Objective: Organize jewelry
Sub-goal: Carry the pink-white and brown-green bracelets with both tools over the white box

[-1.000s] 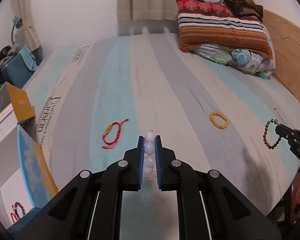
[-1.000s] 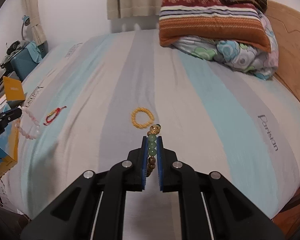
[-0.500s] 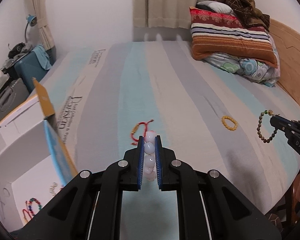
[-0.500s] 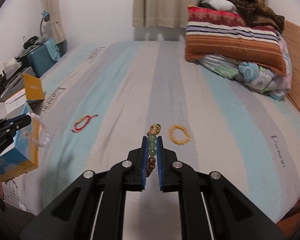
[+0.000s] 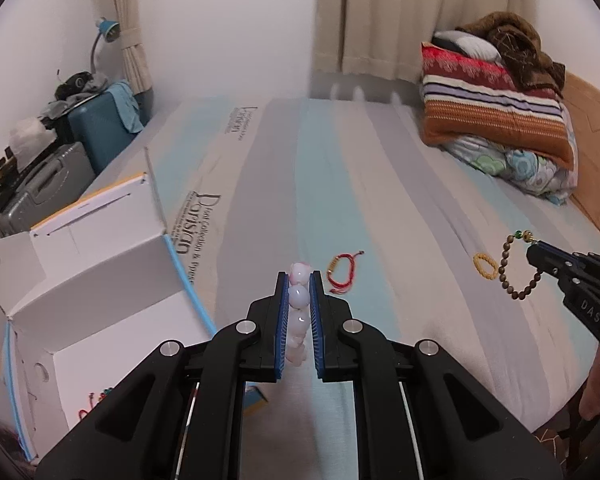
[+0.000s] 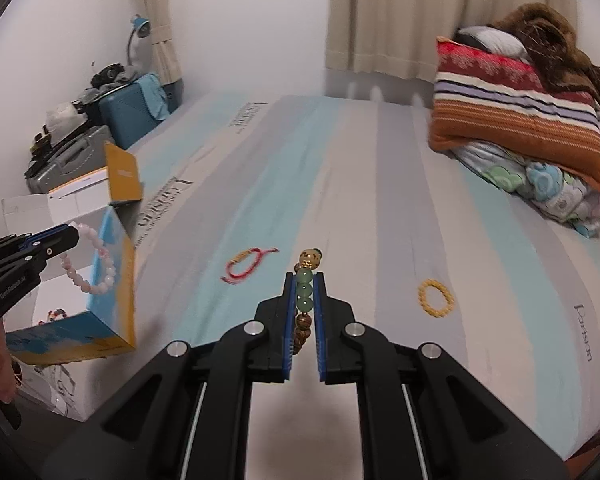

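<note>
A: Both views have swung left in the last second; the open white cardboard box [image 5: 84, 280] now sits just left of the left gripper [image 5: 299, 300], clamped on the pale pink bead bracelet [image 5: 298, 300]; drop looks near.

B: Right gripper [image 6: 304, 300] pinched on the brown-and-green bead bracelet [image 6: 305, 300], over the striped mattress [image 6: 340, 184]; red cord bracelet [image 6: 246, 266] and yellow bead ring [image 6: 436, 298] lie there unpicked; upright box flap [image 5: 156, 196] may obstruct.
</note>
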Action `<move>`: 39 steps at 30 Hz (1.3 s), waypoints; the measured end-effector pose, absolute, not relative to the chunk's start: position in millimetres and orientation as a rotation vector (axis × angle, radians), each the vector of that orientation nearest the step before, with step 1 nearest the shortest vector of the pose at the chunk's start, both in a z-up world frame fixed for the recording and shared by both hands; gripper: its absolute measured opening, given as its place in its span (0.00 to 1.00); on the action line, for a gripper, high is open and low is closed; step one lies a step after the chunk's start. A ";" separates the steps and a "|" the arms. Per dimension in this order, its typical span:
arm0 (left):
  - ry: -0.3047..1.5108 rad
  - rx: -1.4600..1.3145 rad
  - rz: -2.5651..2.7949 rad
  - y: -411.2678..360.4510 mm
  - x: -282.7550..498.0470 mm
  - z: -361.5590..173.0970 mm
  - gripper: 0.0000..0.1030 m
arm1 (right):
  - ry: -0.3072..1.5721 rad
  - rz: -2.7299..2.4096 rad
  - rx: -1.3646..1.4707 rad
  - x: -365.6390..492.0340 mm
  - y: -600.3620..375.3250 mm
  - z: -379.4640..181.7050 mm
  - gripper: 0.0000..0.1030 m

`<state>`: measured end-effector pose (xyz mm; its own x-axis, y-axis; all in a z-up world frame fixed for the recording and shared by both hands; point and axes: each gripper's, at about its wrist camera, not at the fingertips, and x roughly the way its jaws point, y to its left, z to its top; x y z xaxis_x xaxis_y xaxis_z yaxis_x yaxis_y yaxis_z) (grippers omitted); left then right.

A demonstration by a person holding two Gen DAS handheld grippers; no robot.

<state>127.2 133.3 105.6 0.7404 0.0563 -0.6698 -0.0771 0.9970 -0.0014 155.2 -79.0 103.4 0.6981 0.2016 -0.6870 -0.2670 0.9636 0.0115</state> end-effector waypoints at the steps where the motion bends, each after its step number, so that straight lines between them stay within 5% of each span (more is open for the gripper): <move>1: 0.731 -0.031 0.076 136.0 126.0 106.8 0.09 | 0.753 0.271 -0.097 153.9 -72.4 104.8 0.07; 17: 0.700 -0.070 0.194 221.5 81.2 123.7 0.09 | 0.740 0.423 -0.158 137.9 46.9 114.0 0.07; 39: 0.787 -0.219 0.367 356.0 32.1 68.2 0.09 | 0.827 0.626 -0.253 119.9 215.2 69.9 0.07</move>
<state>32.1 356.0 68.2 0.6474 0.2390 -0.7237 -0.4002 0.9147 -0.0559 119.9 215.2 69.9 0.5111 0.4188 -0.7505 -0.6091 0.7926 0.0276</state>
